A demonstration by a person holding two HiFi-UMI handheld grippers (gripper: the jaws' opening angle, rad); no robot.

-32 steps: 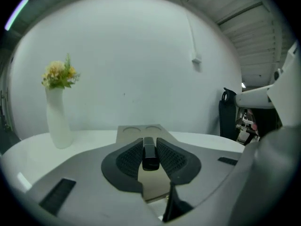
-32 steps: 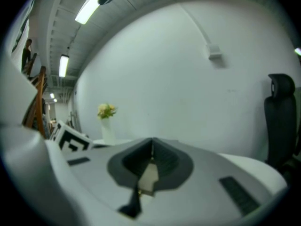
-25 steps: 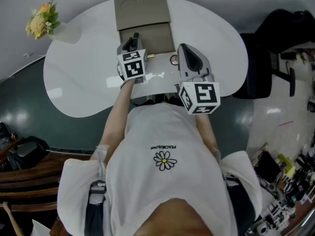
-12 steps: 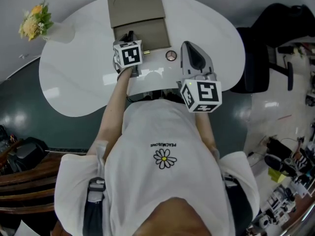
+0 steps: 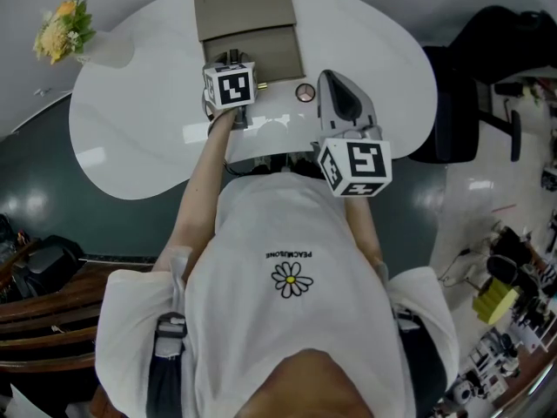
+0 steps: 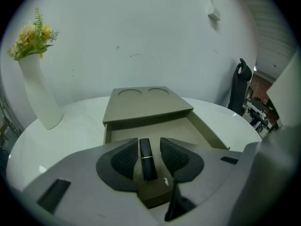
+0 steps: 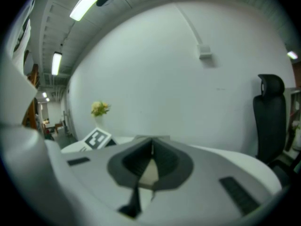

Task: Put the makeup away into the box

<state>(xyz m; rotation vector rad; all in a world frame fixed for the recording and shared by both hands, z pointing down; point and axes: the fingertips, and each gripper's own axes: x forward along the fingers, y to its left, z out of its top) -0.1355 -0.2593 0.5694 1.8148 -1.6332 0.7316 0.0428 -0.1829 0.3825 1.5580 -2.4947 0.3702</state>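
Observation:
A taupe box (image 5: 246, 7) with two round dents in its lid stands at the table's far side, its drawer (image 6: 188, 131) pulled out toward me. My left gripper (image 6: 146, 147) tilts down over the drawer's front. A black lipstick (image 6: 147, 160) lies lengthwise between its pads. The jaws have just been opening, and a narrow gap shows on each side of the tube. In the head view that gripper (image 5: 228, 61) sits at the drawer's near edge. A small round compact (image 5: 305, 92) lies on the table beside the drawer. My right gripper (image 7: 151, 149) hangs shut and empty, right of the compact (image 5: 329, 78).
The white rounded table (image 5: 139, 138) bears a white vase of yellow flowers (image 5: 65, 29) at its far left, also in the left gripper view (image 6: 35, 88). A black office chair (image 5: 487, 68) stands to the right. Cluttered shelves fill the lower right corner.
My left gripper has sunk a little over the drawer's front. The right gripper has stayed where it was.

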